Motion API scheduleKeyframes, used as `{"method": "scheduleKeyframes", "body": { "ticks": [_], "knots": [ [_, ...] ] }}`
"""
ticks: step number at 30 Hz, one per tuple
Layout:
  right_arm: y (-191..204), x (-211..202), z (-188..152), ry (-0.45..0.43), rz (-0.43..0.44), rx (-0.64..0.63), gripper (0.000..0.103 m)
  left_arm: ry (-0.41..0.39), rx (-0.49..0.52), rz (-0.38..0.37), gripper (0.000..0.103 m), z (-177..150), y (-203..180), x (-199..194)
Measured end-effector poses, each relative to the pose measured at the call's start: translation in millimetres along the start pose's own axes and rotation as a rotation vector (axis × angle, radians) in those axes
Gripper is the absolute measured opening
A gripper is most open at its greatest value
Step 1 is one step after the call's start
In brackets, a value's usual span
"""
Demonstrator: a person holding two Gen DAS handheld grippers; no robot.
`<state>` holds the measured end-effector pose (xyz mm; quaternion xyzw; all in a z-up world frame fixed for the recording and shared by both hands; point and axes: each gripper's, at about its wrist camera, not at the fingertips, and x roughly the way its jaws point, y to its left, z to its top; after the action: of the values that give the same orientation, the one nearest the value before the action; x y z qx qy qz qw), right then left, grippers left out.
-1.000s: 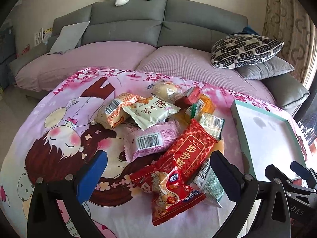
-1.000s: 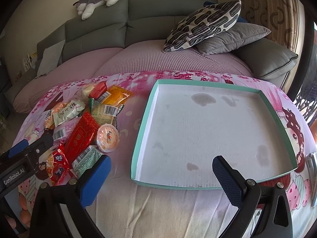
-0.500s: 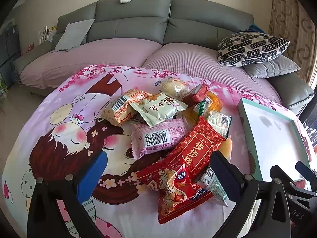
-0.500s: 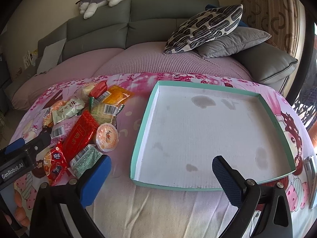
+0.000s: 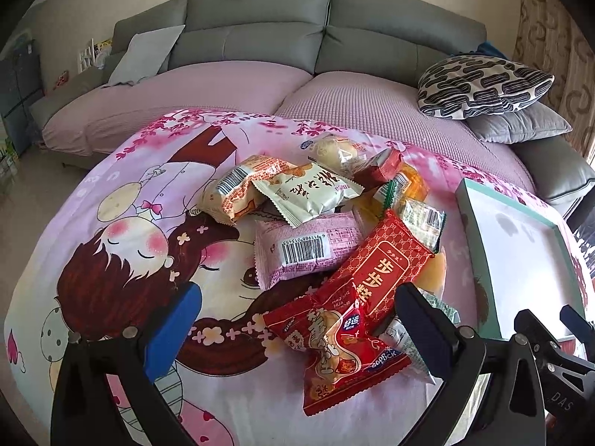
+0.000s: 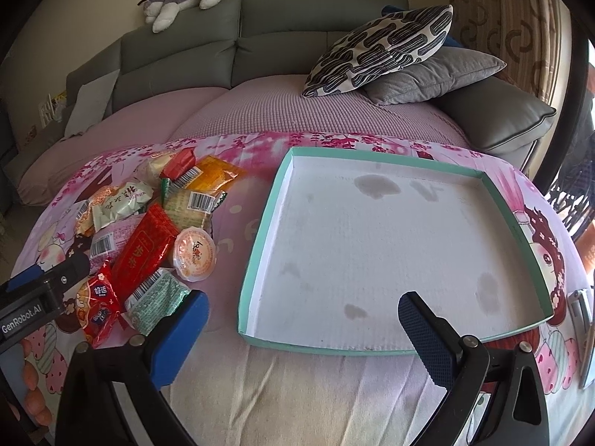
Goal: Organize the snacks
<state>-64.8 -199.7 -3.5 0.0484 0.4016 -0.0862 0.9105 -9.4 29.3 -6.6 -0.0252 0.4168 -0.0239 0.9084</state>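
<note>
A heap of snack packets [image 5: 327,230] fills the centre of the left wrist view, lying on a pink cartoon-print cloth [image 5: 122,193]. The left gripper [image 5: 297,319] hovers at lower centre, fingers spread, empty. In the right wrist view, the right gripper [image 6: 303,321] spreads open before an empty teal-rimmed tray [image 6: 494,189], packets at left
</note>
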Motion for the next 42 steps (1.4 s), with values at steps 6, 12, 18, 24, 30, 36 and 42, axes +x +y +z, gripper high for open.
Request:
{"method": "scheduleKeyframes", "body": {
  "ticks": [6,12,18,24,30,36,42],
  "knots": [
    [0,1,0,0.002,-0.008,-0.001,0.103,0.008,-0.005,-0.001,0.103,0,1,1],
    [1,1,0,0.005,-0.018,-0.005,0.103,0.020,-0.003,-0.003,0.103,-1,1,3],
    [1,2,0,0.007,-0.021,-0.008,0.103,0.032,-0.009,-0.001,0.103,-2,2,4],
    [22,-2,1,-0.022,0.034,-0.072,0.103,0.062,-0.038,0.004,0.103,-3,9,9],
    [66,-3,-2,-0.059,0.130,-0.212,0.103,0.090,-0.067,0.011,0.103,-5,19,14],
    [96,8,-9,-0.056,0.164,-0.327,0.097,0.139,-0.115,-0.035,0.103,-9,28,22],
    [102,30,-12,-0.006,0.182,-0.332,0.090,0.200,-0.149,-0.094,0.096,-15,30,35]
  ]
}}
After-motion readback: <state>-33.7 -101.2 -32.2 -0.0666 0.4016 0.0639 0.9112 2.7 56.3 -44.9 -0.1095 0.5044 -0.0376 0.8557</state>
